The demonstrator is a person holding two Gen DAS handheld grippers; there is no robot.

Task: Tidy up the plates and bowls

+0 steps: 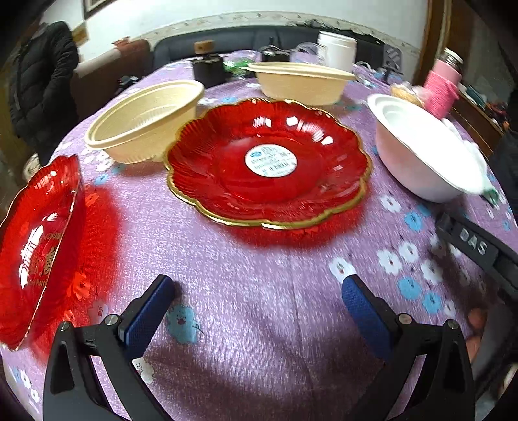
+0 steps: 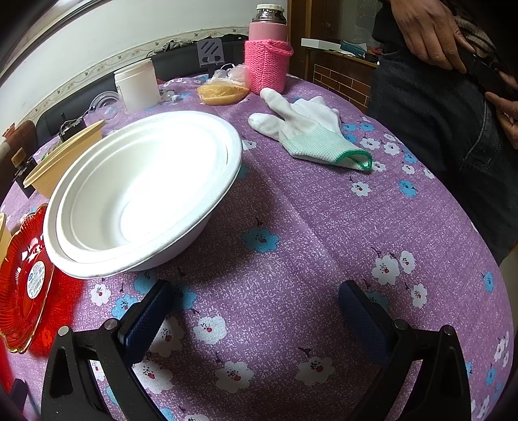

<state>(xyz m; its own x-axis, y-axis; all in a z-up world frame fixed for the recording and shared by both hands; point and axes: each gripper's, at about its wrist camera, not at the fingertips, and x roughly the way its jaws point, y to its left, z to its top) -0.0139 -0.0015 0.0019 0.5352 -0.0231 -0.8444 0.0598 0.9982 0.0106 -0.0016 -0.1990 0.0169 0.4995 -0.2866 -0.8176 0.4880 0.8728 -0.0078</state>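
I'm working in what looks like a lived-in home, at a round dining table under a purple flowered tablecloth (image 2: 323,226). Household odds and ends crowd it: a flask in a pink knitted sleeve (image 2: 267,61), a white jar (image 2: 137,84), 1 cotton work glove (image 2: 310,129), and a bag of food (image 2: 221,90). Behind runs a dark sofa (image 1: 246,40), I think, below a patterned wall border (image 1: 226,21) and a picture frame (image 1: 94,5).

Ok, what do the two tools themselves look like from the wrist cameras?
Both look alike: the left tool and the right tool each have a black frame with silver screw heads and two angled fingers faced with blue textured pads. In the left wrist view, the right tool's black body shows raised "DAS" lettering.
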